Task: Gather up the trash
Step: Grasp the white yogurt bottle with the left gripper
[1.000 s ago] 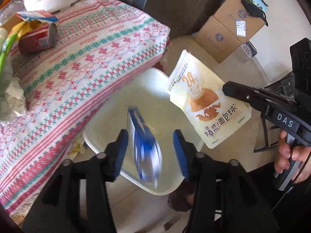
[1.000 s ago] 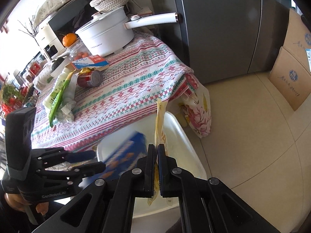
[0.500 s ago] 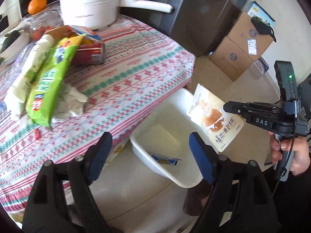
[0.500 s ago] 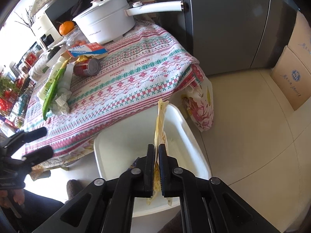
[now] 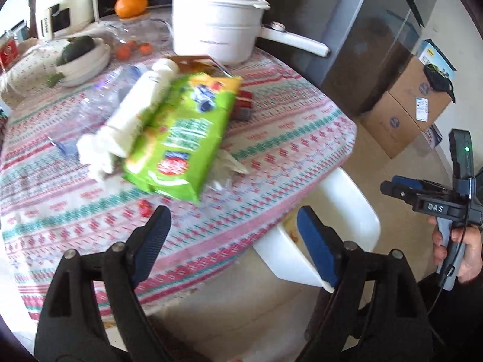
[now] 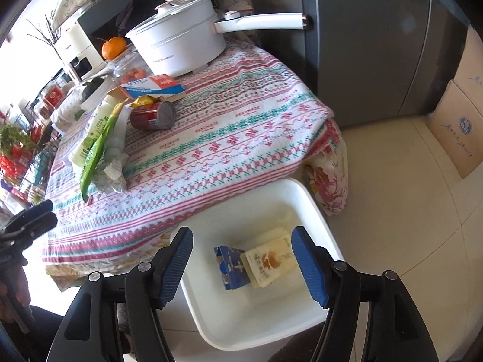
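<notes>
In the left wrist view, the green snack bag point(image 5: 184, 132) and the white bottle point(image 5: 135, 111) beside it are smeared by motion blur, so the print on the bag cannot be read. A red can point(image 5: 243, 105) is mostly hidden behind the bag. The white bin point(image 5: 329, 232) is partly covered by the table's patterned cloth point(image 5: 271, 138) and by a blue gripper pad, so its contents barely show. In the right wrist view, the left gripper point(image 6: 28, 221) is cut off by the picture's left edge. The pale packet point(image 6: 270, 262) in the bin overlaps a blue carton point(image 6: 228, 268); its lettering is too small to read.
</notes>
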Demonstrator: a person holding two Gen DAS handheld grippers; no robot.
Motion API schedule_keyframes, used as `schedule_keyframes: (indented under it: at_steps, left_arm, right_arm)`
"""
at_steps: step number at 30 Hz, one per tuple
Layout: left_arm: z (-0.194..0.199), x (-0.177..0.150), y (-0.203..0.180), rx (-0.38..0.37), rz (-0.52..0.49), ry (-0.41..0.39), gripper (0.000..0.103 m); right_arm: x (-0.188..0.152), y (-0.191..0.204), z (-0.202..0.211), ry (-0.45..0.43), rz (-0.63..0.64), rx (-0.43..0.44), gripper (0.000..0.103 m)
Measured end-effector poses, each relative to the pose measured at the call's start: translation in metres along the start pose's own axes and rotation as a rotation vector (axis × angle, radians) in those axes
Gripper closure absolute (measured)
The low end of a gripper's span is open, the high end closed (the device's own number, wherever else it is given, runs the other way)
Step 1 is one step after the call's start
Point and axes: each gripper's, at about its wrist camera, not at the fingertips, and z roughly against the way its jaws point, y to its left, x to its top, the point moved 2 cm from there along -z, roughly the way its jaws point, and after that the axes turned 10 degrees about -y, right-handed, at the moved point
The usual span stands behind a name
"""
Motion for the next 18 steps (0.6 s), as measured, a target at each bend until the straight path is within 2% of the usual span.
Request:
schedule_keyframes:
  at_steps: [6, 8, 12, 18]
  left_arm:
    - [-0.015, 0.032, 0.051, 0.133, 0.014, -0.030, 0.015]
    - [-0.024, 0.039, 0.061, 0.146, -0.006, -0.036, 0.015]
    - [-0.063, 0.059, 0.081, 0.163, -0.030, 0.024, 0.015]
    - [-0.105, 0.080, 0.093, 0.136, -0.033, 0.088, 0.016]
  right_arm:
    - [0.015, 0.022, -0.008, -0.009, -0.008, 0.024, 0.032]
    - [0.021, 0.032, -0.012, -0.013, -0.002, 0.033, 0.030]
    - [0.030, 0.050, -0.020, -0.013, 0.008, 0.055, 0.026]
    - [0.038, 0.071, -0.034, -0.001, 0.035, 0.059, 0.026]
